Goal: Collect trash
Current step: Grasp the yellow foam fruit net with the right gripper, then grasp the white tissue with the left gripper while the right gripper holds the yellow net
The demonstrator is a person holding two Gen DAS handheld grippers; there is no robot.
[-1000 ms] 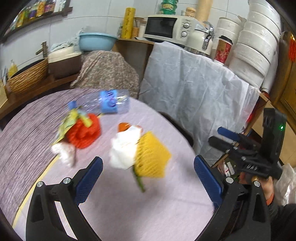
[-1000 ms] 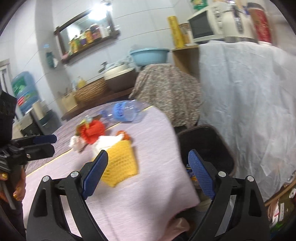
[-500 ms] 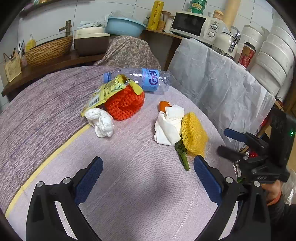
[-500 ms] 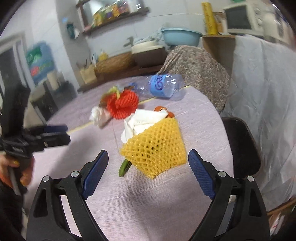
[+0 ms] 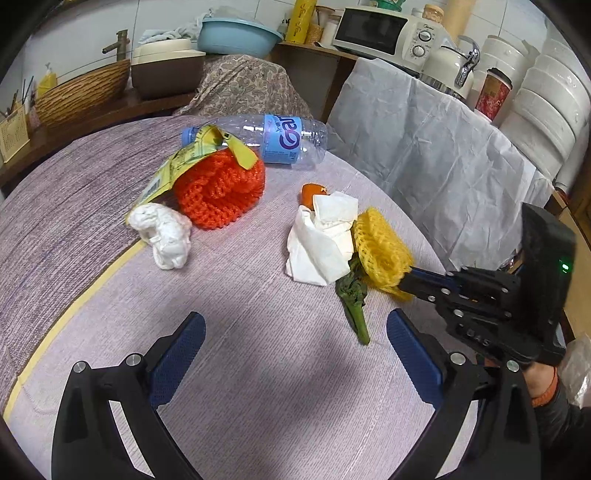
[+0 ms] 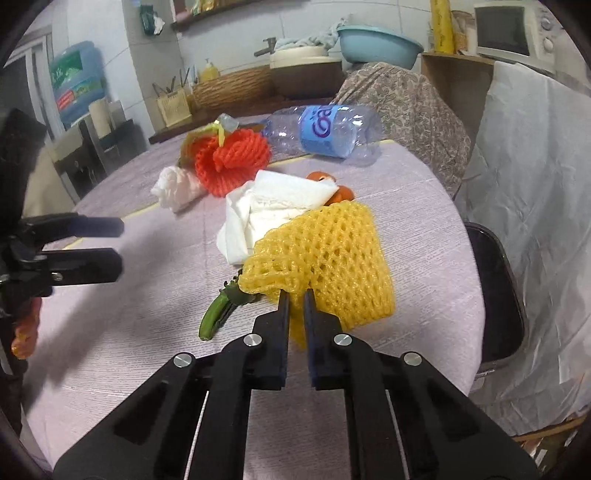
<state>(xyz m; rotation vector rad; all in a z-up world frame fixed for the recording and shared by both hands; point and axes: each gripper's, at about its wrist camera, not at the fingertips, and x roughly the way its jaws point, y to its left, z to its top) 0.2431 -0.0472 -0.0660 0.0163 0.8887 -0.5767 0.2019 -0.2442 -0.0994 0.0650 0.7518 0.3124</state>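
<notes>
On the left of the left wrist view, a crumpled white tissue wad (image 5: 164, 236) lies on the lilac cloth of the round tabletop (image 5: 236, 369), just in front of a yellow wrapper (image 5: 173, 166) and touching the edge of an orange foam fruit net (image 5: 221, 188). Behind the orange net a clear plastic bottle (image 5: 280, 138) with a blue label lies on its side. Nearer the camera, the left tongs (image 5: 291, 347) hover above bare cloth with their blue pads wide apart and nothing between them.

Further right, a piece of orange peel (image 5: 310, 192) sits behind a loose white paper napkin (image 5: 321, 236). A green vegetable stem (image 5: 352, 295) lies against the napkin's near edge and reaches under a yellow foam fruit net (image 5: 380, 254), which rests near the right rim of the tabletop, touching the napkin.

The right tongs (image 6: 295, 295) are clamped together on the near edge of the yellow foam fruit net, a fold of the mesh pinched between the two black fingers (image 6: 282, 314); the rest of the net lies on the cloth. The same tongs show in the left wrist view coming in from the right, held by a hand (image 5: 539, 380).

Beyond the rim hangs a white plastic sheet (image 5: 436, 155), with a microwave (image 5: 384, 33) above it.
</notes>
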